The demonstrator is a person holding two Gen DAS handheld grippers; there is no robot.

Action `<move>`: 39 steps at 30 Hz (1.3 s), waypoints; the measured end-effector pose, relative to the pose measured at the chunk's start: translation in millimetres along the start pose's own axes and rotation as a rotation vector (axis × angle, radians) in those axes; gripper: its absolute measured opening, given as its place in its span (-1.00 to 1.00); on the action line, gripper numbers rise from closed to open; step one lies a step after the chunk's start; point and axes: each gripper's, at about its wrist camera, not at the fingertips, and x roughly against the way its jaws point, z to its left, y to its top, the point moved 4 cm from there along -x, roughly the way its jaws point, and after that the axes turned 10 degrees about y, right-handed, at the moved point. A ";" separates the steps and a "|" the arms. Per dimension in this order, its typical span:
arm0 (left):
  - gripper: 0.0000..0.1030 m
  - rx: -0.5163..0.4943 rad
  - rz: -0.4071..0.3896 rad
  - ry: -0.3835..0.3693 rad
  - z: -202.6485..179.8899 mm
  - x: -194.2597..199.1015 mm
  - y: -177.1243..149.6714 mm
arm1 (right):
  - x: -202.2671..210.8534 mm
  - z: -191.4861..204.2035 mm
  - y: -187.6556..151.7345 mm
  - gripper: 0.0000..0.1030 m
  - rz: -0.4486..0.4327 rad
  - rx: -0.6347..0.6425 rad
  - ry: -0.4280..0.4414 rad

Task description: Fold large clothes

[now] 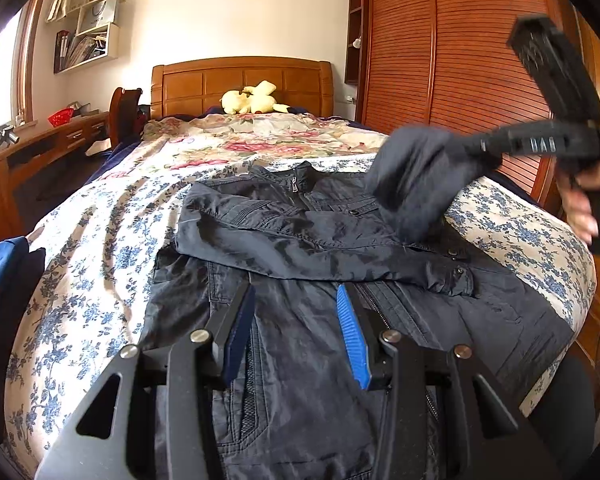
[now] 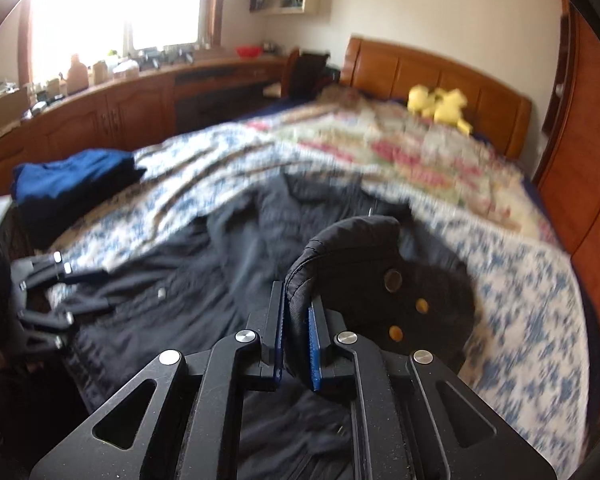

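Observation:
A dark navy jacket [image 1: 300, 240] lies front up on the bed, collar toward the headboard, one sleeve folded across its chest. My left gripper [image 1: 296, 300] is open and empty, just above the jacket's lower front. My right gripper [image 2: 296, 308] is shut on the jacket's other sleeve cuff [image 2: 360, 264], which has snap buttons, and holds it raised over the jacket. In the left wrist view the right gripper [image 1: 472, 148] shows at the right with the lifted sleeve [image 1: 412, 184] hanging from it. The left gripper also shows in the right wrist view [image 2: 92, 288].
The bed has a blue floral sheet [image 1: 100, 240] and a pink floral quilt [image 1: 260, 136]. A yellow plush toy [image 1: 252, 98] lies by the headboard. Folded blue clothes [image 2: 72, 176] sit at the bed's left edge. A wooden desk [image 2: 120, 108] stands left, a wardrobe [image 1: 440, 60] right.

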 end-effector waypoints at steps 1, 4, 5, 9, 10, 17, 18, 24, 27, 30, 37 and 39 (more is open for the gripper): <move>-0.20 0.000 0.000 0.001 0.2 0.0 0.1 | -0.1 0.2 -4.0 -0.71 0.000 -0.004 0.001; -0.20 -0.003 0.000 0.001 -1.4 -0.4 0.0 | 4.8 -1.5 -11.6 -0.20 -0.030 -0.026 -0.008; -0.20 -0.005 0.001 0.002 -2.1 -0.6 -0.2 | 7.3 -3.3 -13.1 -0.14 -0.044 -0.037 -0.007; -0.20 -0.017 0.007 0.005 -4.6 -2.9 -1.3 | 9.5 -13.2 -22.9 -0.08 -0.043 -0.054 -0.035; -0.20 -0.018 0.007 0.006 -5.3 -3.3 -1.3 | 7.7 -15.5 -25.7 -0.08 -0.036 -0.058 -0.042; -0.20 -0.023 0.010 0.007 -6.9 -5.0 -1.7 | -13.9 -34.9 -57.2 -0.08 0.013 -0.144 -0.040; -0.20 -0.023 0.011 0.007 -7.0 -5.5 -1.9 | -19.5 -36.9 -62.7 -0.08 0.022 -0.162 -0.033; -0.20 -0.025 0.014 0.008 -7.7 -5.9 -2.1 | -48.7 -41.3 -74.6 -0.08 0.055 -0.187 -0.041; -0.20 -0.025 0.014 0.011 -7.5 -5.6 -1.9 | -66.0 -43.8 -77.2 -0.08 0.071 -0.220 -0.017; -0.20 -0.026 0.013 0.012 -6.9 -5.6 -1.8 | -82.6 -44.2 -80.2 -0.08 0.090 -0.247 -0.002; -0.20 -0.024 0.015 0.017 -2.6 -4.8 -3.4 | -110.3 -37.9 -82.0 -0.37 0.123 -0.278 0.085; -0.20 -0.024 0.013 0.020 -1.4 -3.5 -4.1 | -114.2 -29.5 -76.9 -0.88 0.130 -0.239 0.102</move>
